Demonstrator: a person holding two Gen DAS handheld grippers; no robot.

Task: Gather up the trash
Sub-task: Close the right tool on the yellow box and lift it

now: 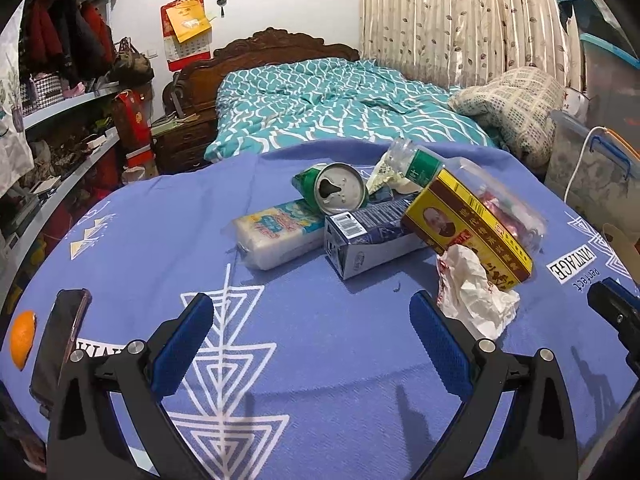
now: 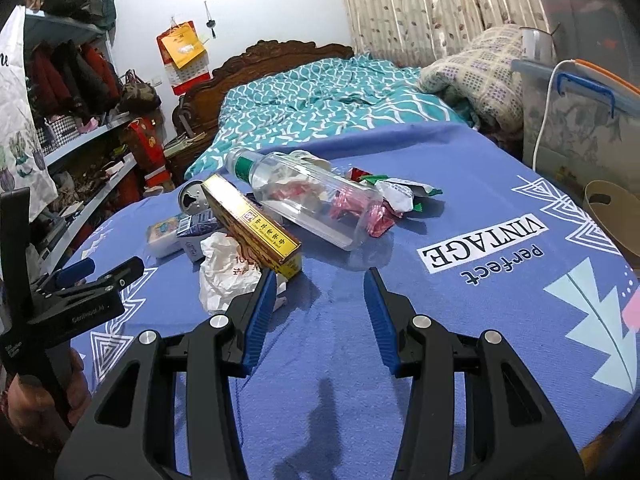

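Trash lies in a heap on the blue tablecloth [image 1: 320, 340]: a green can [image 1: 340, 192], a tissue pack [image 1: 276, 236], a dark blue carton [image 1: 372, 236], a yellow box [image 1: 468, 228], a clear plastic bottle [image 2: 312, 196], crumpled white paper [image 1: 476, 296] and red and green wrappers [image 2: 380, 208]. My left gripper [image 1: 310, 312] is open and empty, short of the carton. My right gripper [image 2: 320, 280] is open and empty, with its left finger beside the crumpled paper [image 2: 228, 268] and the yellow box [image 2: 252, 224].
A phone [image 1: 60, 340] and an orange [image 1: 22, 340] lie at the table's left edge. A tan basket [image 2: 616, 216] stands at the right, by clear storage bins [image 2: 580, 120]. A bed [image 1: 340, 108] is behind the table and cluttered shelves [image 1: 60, 140] are at the left.
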